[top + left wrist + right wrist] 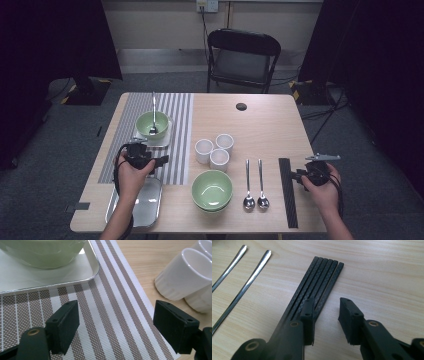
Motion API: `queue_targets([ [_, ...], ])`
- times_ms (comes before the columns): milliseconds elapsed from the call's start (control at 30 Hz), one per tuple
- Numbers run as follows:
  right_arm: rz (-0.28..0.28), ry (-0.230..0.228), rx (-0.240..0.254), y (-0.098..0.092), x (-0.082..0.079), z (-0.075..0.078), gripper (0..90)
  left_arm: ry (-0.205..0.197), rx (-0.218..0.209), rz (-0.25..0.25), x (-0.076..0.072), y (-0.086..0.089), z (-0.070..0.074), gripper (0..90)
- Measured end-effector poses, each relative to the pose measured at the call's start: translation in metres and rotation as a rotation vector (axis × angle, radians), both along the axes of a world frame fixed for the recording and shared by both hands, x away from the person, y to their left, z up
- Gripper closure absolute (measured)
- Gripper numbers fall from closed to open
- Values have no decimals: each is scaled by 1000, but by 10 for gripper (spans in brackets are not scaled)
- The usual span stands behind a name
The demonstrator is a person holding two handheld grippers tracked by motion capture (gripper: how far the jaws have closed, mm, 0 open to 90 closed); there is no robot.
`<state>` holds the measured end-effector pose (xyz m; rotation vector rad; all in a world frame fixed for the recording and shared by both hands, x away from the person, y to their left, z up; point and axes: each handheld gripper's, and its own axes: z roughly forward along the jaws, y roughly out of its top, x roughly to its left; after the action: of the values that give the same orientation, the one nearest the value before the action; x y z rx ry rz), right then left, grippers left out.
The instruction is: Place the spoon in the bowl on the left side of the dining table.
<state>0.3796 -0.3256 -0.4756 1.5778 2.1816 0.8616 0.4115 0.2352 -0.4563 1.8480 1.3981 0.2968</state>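
High view: left gripper (pixel 161 161) over the striped placemat (pixel 181 125), just below the small tray (pixel 166 136) bearing a green bowl (pixel 148 121) with a spoon (pixel 153 116). Right gripper (pixel 297 176) beside the black sticks (pixel 288 192) near the table's (pixel 270 120) right edge; two more spoons (pixel 254 186) lying left of them.

Left gripper view: jaws wide apart above the placemat (pixel 110 322), nothing between; white cups (pixel 190 272) to the right.

Right gripper view: jaws partly apart, not clamped; one pad over the outermost stick of the black sticks (pixel 319 282), gap over bare wood.
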Motion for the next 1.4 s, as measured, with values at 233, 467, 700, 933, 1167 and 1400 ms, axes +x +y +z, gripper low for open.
queue_targets([
  [233,3,12,25,0,1,-1,688,-4,-5,3,0,0,1,211],
  [467,11,21,36,2,1,-2,725,-4,1,7,-1,1,1,213],
  [700,0,42,33,3,2,-2,785,-4,1,10,-1,1,0,215],
  [933,-15,40,32,0,5,-1,837,-4,7,2,-1,1,0,215],
  [1167,-51,25,27,-7,16,-4,847,-2,-2,3,-2,1,1,215],
  [1400,-60,5,12,-7,36,-5,851,-5,-1,4,-2,1,1,215],
])
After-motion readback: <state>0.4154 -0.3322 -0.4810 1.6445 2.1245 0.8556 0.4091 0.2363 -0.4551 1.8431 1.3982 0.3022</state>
